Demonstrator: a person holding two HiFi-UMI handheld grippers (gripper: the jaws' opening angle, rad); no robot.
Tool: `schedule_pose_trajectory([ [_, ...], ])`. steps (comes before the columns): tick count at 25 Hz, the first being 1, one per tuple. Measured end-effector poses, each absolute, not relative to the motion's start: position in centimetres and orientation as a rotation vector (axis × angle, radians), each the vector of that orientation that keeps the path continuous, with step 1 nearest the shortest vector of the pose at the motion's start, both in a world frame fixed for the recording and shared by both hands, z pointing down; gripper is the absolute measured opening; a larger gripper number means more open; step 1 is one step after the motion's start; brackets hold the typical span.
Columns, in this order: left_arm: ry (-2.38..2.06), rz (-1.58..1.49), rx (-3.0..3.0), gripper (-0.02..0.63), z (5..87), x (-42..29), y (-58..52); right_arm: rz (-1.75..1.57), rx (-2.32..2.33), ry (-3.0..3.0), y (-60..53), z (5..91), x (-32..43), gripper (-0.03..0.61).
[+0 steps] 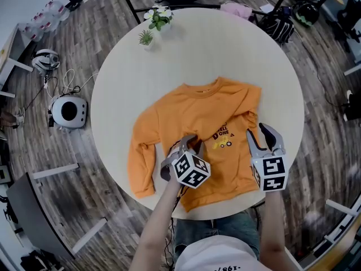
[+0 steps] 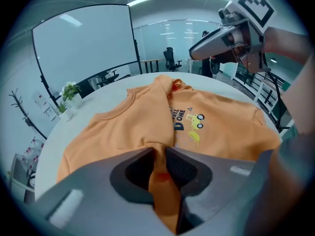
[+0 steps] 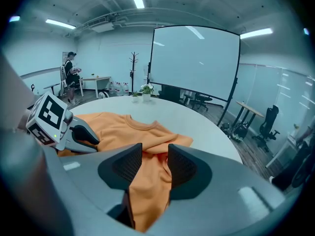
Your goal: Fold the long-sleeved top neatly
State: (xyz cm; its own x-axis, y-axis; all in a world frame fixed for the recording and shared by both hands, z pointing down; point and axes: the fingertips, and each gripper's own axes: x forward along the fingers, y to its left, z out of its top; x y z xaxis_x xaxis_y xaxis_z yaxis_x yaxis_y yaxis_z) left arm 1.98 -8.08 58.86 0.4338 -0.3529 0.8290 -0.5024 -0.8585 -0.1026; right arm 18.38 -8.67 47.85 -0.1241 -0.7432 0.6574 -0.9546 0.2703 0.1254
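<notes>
Left tool (image 2: 158,154) pinches top (image 2: 142,119); right tool (image 3: 155,154) grip unclear.

A round pale table (image 1: 225,44) is seen on a wood-plank floor (image 1: 101,38). Near its rim at 11 o'clock, a flowering potted plant (image 1: 158,17) and a smaller green plant (image 1: 146,37) are set side by side. Off the table at 9 o'clock, a round white device (image 1: 69,111) is spotted, with loose cables (image 1: 70,83) at its 12 o'clock. A black bag (image 1: 279,24) is parked at 1 o'clock. Further back, a big blank screen (image 3: 194,63) is shown with a coat stand (image 3: 133,65) beside it, and a person (image 3: 72,75) is caught at 9 o'clock.
</notes>
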Motion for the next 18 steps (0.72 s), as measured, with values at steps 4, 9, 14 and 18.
schedule_pose_trajectory([
  [4,-0.774,1.322,2.508,0.021,58.1,1.9,-8.4,0.44,1.537,-1.918,-9.0,47.9,19.2,0.19],
  [9,-0.634,1.002,2.49,0.02,53.4,2.9,-7.2,0.448,1.552,-1.912,-9.2,47.9,19.9,0.189],
  [14,-0.341,0.303,2.228,0.02,44.0,4.3,-6.3,0.441,1.566,-1.907,-9.7,47.5,20.9,0.187],
  [18,-0.436,0.065,1.976,0.02,44.7,0.7,-10.1,0.441,1.575,-1.906,-10.0,47.4,21.2,0.186],
])
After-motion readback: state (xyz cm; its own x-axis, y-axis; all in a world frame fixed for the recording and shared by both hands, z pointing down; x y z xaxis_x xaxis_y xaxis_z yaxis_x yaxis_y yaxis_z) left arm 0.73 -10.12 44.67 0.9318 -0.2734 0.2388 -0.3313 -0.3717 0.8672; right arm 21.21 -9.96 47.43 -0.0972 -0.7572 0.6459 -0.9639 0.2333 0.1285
